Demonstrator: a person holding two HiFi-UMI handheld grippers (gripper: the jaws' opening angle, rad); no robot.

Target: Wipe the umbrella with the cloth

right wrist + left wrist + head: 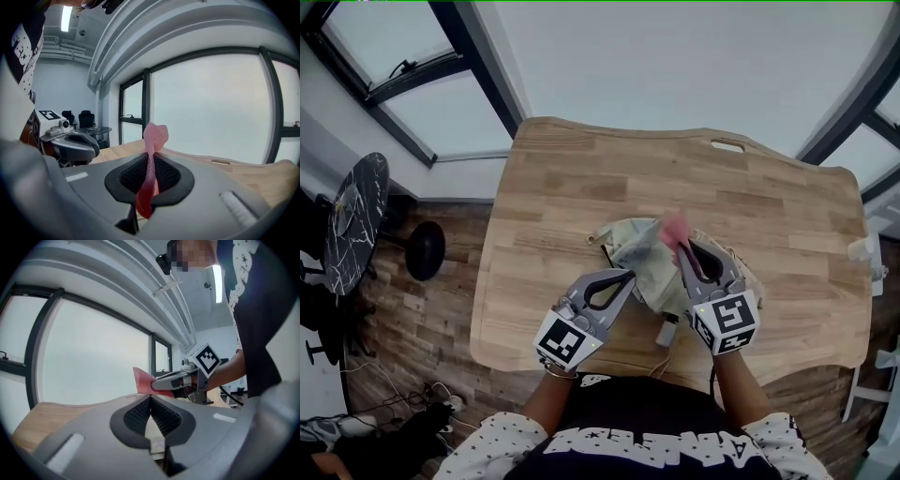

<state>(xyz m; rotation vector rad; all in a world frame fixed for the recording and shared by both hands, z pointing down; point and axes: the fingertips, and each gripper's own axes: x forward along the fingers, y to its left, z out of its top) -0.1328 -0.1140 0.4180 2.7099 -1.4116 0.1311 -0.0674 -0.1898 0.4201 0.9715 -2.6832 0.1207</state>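
**Cloth in hand, wiping not yet begun**

We judge that we are at the very start of the job. The right gripper (pixel 151 158) has its jaws closed on the pink cloth (pixel 155 135). A strip of the mesh fabric runs down between the two ribbed pads, with a crumpled tuft sticking out past the tips and a tail hanging below. So the tool for the task is secured.

The left gripper (pixel 150 398) is closed with nothing in it. In its own view the pads meet at the tips, and only table wood shows through the gap behind them.

The umbrella (pixel 642 255) lies folded on the wooden table (pixel 572 169), a pale greenish bundle just in front of us, with its light handle (pixel 666 330) pointing back towards our body. In the head view it sits between the two grippers. The left one is at its near left edge, and the right one is over its right part with the cloth above the fabric. We cannot tell from any view whether the cloth touches the umbrella. Both gripper views look out level over the table towards the windows, which suggests that neither tool is pressed down onto it.

Picking up the cloth is therefore done. What is left is the wiping itself: bringing the cloth onto the canopy, stroking along it, and probably steadying or turning the bundle with the empty left gripper so that the other sides can be reached.
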